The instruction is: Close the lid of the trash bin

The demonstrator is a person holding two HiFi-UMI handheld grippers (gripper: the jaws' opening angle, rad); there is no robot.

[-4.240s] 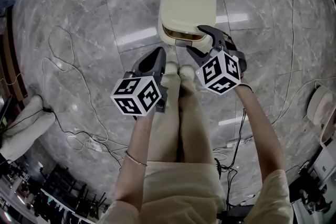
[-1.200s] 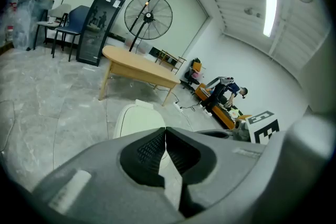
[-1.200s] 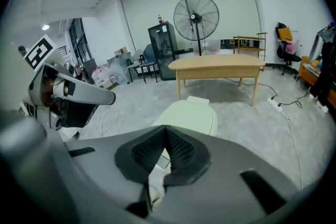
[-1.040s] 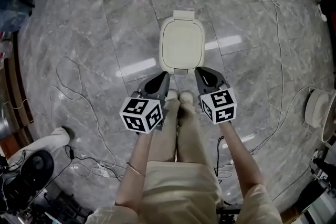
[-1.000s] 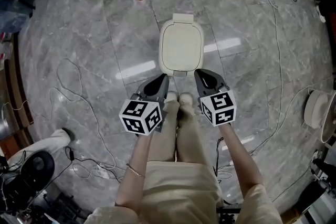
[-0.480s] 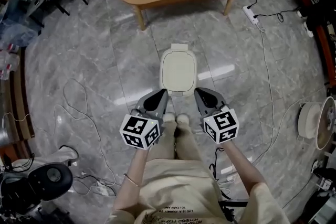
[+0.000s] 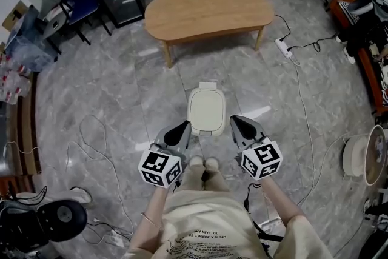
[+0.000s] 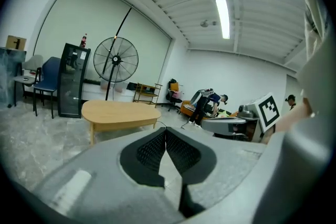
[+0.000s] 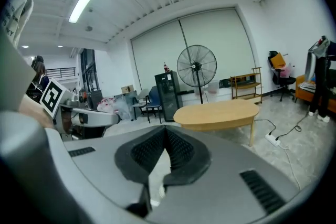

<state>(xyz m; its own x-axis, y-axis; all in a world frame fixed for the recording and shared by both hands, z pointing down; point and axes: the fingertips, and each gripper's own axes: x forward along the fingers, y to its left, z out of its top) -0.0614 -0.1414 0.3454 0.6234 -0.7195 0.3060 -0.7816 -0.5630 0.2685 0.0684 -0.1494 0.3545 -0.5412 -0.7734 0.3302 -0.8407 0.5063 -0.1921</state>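
"Since the lid lies flat on the bin, are we done?"
"I'd judge so. It sits on the floor ahead of the left gripper and right gripper, both pinched closed, empty. Next: just keep clear."

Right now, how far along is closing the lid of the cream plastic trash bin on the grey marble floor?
Done: the lid lies flat and shut on the cream plastic trash bin. In hand: nothing; the left gripper and the right gripper each have their jaws together and empty, held on the near side of the bin, apart from it. Left: seemingly nothing, the job looks finished.
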